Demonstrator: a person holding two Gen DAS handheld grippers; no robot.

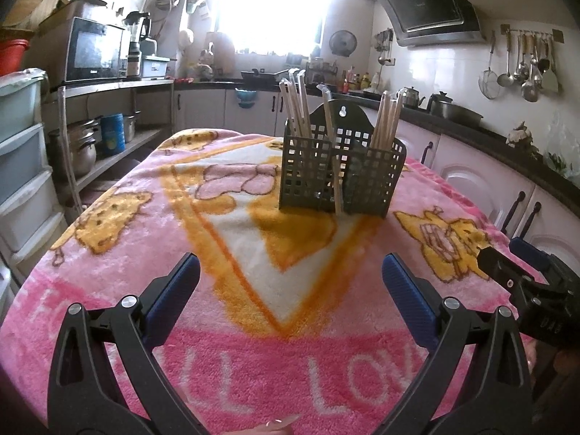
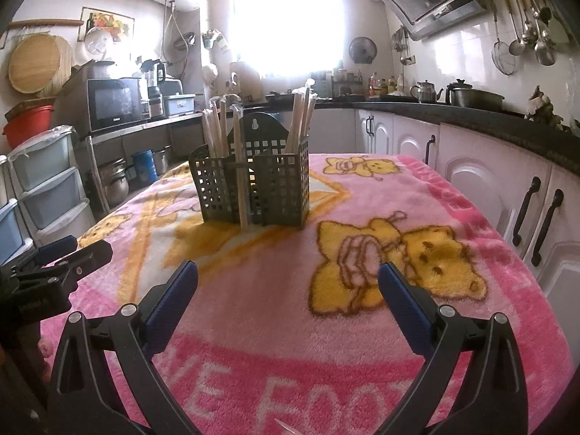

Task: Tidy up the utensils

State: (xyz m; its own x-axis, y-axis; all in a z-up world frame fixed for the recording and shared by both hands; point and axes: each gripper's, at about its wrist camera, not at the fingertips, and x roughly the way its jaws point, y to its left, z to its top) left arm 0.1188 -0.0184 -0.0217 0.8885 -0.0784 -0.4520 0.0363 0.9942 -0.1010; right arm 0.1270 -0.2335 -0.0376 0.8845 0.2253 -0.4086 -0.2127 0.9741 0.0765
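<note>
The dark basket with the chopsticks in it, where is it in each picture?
Left wrist view: the basket stands right of centre on the pink blanket, beyond the open left tongs.
Right wrist view: the basket stands left of centre, beyond the open right tongs.
Shared landmark: the bright window behind the basket.

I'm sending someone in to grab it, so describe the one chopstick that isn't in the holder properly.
On the pink blanket stands a dark grid utensil holder with wrapped chopsticks upright in its compartments. One chopstick leans against the holder's front, outside the compartments, its lower end on the blanket.
</note>
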